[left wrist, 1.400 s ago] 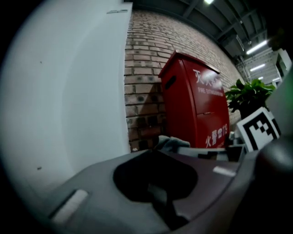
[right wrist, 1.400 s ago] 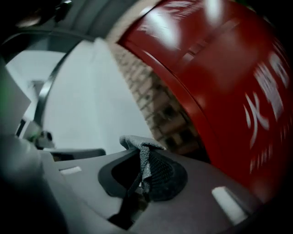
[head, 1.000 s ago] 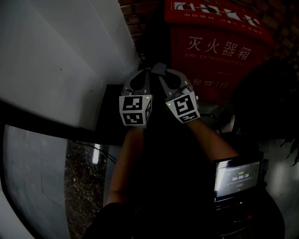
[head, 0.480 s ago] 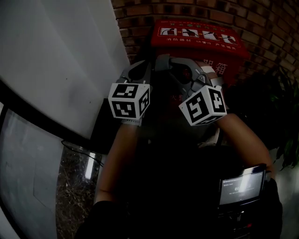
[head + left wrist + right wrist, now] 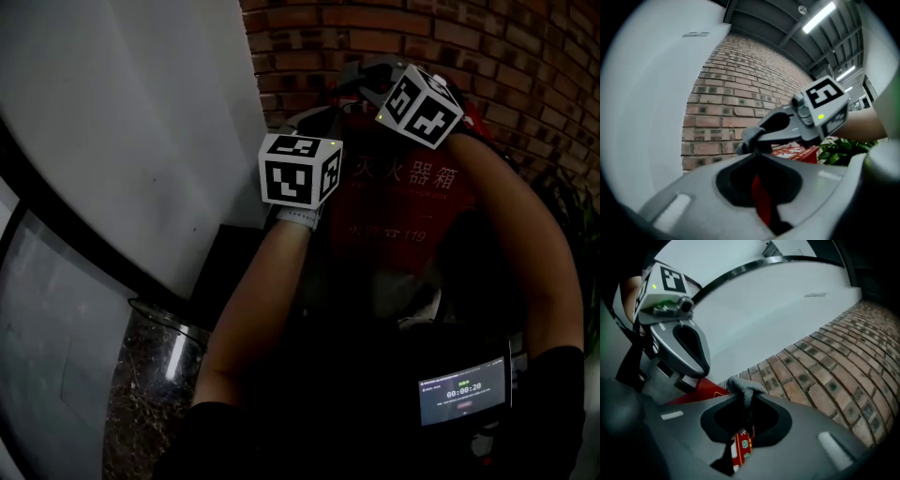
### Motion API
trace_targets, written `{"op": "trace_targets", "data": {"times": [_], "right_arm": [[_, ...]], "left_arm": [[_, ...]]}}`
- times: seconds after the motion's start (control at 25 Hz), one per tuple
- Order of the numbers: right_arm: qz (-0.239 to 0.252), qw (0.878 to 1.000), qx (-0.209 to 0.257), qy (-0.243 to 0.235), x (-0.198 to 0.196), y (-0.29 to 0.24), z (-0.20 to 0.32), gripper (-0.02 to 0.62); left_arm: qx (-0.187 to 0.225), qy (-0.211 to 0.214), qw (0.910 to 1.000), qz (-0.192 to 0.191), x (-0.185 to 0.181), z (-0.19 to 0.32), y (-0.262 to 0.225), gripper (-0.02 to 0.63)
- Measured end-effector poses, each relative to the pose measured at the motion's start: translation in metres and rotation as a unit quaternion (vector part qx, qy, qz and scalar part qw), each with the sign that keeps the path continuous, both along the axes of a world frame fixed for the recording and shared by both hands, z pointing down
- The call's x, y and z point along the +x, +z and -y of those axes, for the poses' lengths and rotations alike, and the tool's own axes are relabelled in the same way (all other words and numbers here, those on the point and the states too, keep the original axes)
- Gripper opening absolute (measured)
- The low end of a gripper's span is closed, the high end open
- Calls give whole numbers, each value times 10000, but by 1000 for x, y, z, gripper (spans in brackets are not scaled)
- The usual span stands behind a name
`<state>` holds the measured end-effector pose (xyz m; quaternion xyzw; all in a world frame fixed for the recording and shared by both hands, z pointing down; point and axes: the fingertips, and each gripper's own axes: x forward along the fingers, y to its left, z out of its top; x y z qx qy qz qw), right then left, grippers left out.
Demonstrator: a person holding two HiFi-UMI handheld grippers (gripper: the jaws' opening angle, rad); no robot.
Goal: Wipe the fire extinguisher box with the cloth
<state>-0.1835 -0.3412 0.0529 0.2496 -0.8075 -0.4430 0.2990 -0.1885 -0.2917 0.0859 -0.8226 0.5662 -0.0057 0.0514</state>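
The red fire extinguisher box stands against a brick wall, with white characters on its front. My right gripper is shut on a small grey cloth, held up at the box's top edge near the bricks. In the head view only its marker cube and jaw backs show. My left gripper is shut with nothing in it, lower and to the left by the box's upper left corner. The left gripper view shows the right gripper with the cloth bunched at its tip.
A white curved wall rises close on the left, and the brick wall runs behind the box. A green plant stands to the right. A small lit screen hangs at the person's waist. Dark marble floor lies below.
Both grippers have risen from low in front of the box to its top. The right one, with the cloth, went higher and further right. The head view has tilted up.
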Motion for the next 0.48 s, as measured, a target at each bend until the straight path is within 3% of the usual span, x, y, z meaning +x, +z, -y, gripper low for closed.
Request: {"op": "trace_targets", "data": {"times": [0.24, 0.48], "right_arm": [[-708, 9969, -135, 306, -22, 22, 72, 38], [-926, 9934, -355, 578, -39, 44, 128, 38]], "left_arm": [[-150, -6, 9999, -70, -5, 15, 7, 2], [-311, -14, 9995, -83, -15, 25, 19, 2]]}}
